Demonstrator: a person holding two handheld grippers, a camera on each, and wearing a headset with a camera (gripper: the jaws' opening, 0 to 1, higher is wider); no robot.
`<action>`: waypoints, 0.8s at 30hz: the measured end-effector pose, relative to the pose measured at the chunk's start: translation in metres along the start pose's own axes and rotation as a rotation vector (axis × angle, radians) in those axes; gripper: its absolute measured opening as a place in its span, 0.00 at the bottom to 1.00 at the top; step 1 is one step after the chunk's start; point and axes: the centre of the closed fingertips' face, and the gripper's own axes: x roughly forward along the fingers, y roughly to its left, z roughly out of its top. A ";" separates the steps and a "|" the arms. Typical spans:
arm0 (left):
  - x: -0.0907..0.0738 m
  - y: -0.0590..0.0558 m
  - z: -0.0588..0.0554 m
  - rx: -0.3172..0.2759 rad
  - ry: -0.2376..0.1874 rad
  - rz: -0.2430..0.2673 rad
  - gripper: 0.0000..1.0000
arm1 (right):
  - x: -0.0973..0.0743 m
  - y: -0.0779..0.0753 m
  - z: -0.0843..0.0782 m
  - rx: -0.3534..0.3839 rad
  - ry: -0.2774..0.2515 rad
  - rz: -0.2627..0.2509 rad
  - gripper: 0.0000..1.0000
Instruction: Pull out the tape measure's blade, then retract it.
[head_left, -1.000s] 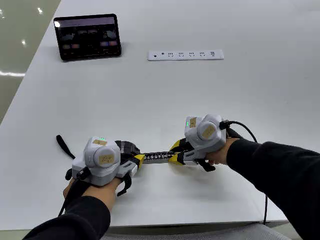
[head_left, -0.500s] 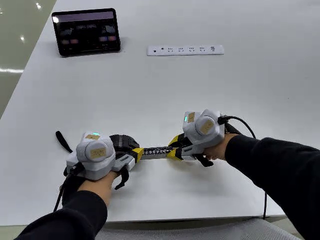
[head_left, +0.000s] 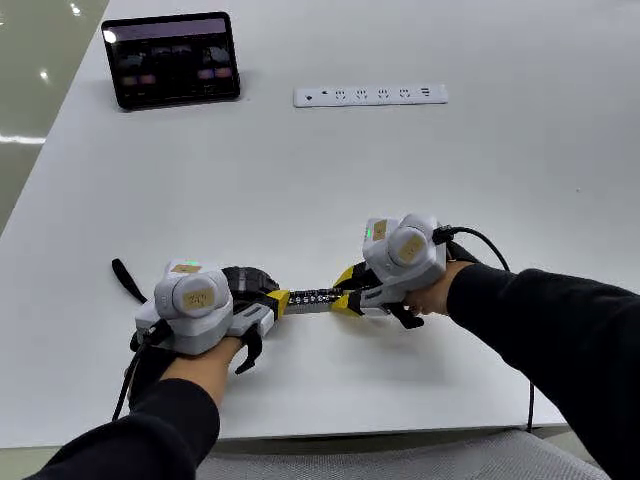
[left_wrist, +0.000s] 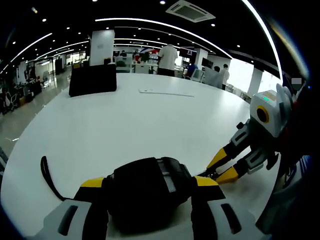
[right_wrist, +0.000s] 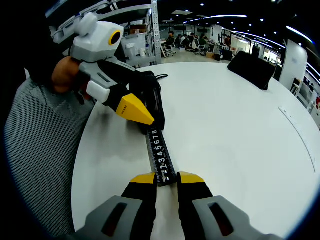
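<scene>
A black tape measure (head_left: 252, 284) (left_wrist: 148, 191) (right_wrist: 150, 100) rests on the white table near its front edge. My left gripper (head_left: 275, 303) (left_wrist: 150, 184) is shut on its case from both sides. A short length of black blade (head_left: 312, 297) (right_wrist: 159, 156) with white numbers runs from the case toward the right. My right gripper (head_left: 345, 296) (right_wrist: 166, 178) is shut on the blade's free end; that same gripper (left_wrist: 223, 168) enters the left gripper view from the right. The case's black wrist strap (head_left: 125, 284) (left_wrist: 48, 175) trails off to the left.
A dark tablet (head_left: 171, 58) (left_wrist: 92, 79) stands propped at the back left, and a white power strip (head_left: 370, 95) (left_wrist: 165, 92) lies at the back middle. The table's front edge (head_left: 350, 432) runs just below my hands. A black cable (head_left: 485, 246) trails from the right gripper.
The two grippers have come closer together, and the stretch of blade showing between them is shorter. The head camera has tilted slightly.
</scene>
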 end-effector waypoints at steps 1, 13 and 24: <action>0.000 0.000 0.000 0.004 0.002 0.000 0.64 | 0.000 0.000 0.000 -0.001 -0.001 -0.002 0.11; 0.000 0.001 -0.001 0.020 0.002 -0.027 0.61 | 0.003 -0.001 0.003 -0.023 -0.014 -0.004 0.11; -0.001 0.001 0.000 -0.004 -0.004 -0.041 0.60 | 0.005 0.003 0.006 -0.015 -0.023 0.015 0.11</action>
